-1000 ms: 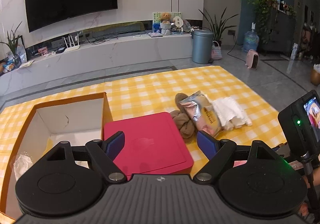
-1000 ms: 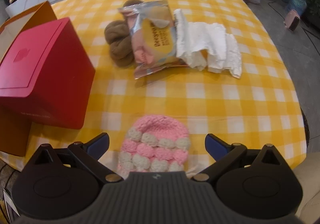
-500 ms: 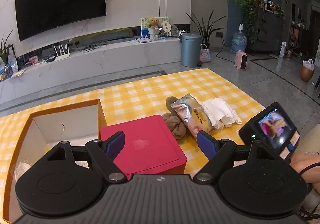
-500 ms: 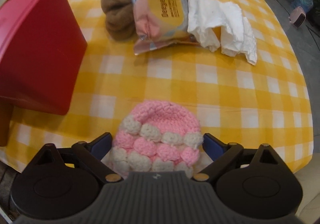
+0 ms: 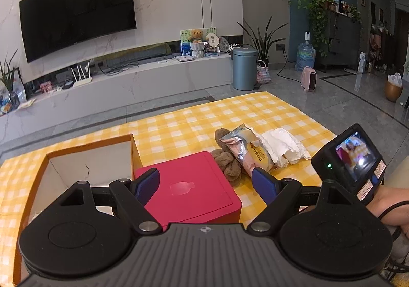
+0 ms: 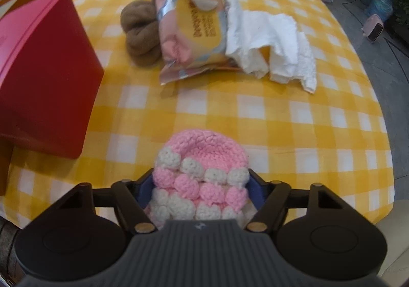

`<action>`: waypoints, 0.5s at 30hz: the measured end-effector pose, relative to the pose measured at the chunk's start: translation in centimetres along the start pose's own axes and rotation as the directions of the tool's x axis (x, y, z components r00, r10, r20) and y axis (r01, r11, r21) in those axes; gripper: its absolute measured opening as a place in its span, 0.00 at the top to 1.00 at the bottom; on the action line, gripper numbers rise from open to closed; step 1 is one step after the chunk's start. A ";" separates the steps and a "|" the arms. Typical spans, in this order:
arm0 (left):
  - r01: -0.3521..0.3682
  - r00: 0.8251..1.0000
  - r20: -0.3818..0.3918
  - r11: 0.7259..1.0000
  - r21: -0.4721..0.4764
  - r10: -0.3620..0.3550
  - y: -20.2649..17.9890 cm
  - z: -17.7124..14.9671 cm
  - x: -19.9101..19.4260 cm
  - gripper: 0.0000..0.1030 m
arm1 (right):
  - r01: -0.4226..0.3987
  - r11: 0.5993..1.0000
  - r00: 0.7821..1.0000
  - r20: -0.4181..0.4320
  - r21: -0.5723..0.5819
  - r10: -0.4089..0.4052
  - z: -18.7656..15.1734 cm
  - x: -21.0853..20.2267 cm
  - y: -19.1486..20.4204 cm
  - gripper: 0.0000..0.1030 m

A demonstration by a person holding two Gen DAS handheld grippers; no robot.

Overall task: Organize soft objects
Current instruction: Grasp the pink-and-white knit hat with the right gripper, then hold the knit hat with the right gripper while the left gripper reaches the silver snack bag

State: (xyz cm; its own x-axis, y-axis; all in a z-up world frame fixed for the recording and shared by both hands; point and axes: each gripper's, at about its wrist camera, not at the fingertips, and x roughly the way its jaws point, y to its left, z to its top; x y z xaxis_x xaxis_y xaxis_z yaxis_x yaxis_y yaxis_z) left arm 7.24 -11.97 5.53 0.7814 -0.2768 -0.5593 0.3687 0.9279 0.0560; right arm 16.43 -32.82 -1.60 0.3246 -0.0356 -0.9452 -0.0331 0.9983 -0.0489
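A pink and white crocheted hat [image 6: 202,166] lies near the front edge of the yellow checked tablecloth [image 6: 255,113]. My right gripper [image 6: 200,180] points down over it with its jaws closing, and both blue pads touch the hat's sides. Farther back lie a brown knitted bundle [image 6: 139,26], a foil snack packet [image 6: 191,26] and a crumpled white cloth [image 6: 271,41]. My left gripper [image 5: 204,177] hovers open above the red box [image 5: 189,184], with nothing between its fingers.
An open orange cardboard box [image 5: 87,159] stands left of the red box [image 6: 43,62]. The right gripper's screen unit [image 5: 350,159] and a person's hand [image 5: 391,205] show at the right. The table edge runs just behind the hat. A TV shelf and bin stand beyond.
The right gripper's jaws have narrowed from wide open until the pads meet the hat, which now fills more of the view. The left gripper has tilted slightly, staying over the red box.
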 end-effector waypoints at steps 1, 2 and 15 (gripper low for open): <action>0.001 1.000 0.001 1.000 0.013 -0.001 -0.2 0.1 0.1 0.07 | 0.002 1.000 1.000 0.007 0.001 -0.002 0.0 -0.1 -0.2 0.32; 0.009 1.000 0.000 0.999 0.036 -0.009 -0.5 0.2 0.1 0.07 | 0.000 1.000 1.000 0.018 0.009 0.000 0.0 -0.2 -0.4 0.33; 0.161 0.974 -0.176 0.984 0.076 -0.146 -4.7 3.3 6.3 0.07 | -0.142 0.949 0.965 0.251 0.282 0.070 0.6 -4.1 -7.5 0.36</action>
State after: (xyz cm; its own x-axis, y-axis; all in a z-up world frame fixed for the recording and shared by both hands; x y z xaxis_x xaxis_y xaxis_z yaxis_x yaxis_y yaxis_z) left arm 12.04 -18.92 4.48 0.6183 -0.3611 -0.6981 0.5274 0.8492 0.0279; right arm 15.94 -40.13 2.82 0.5487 0.0473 -0.8347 0.1890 0.9655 0.1790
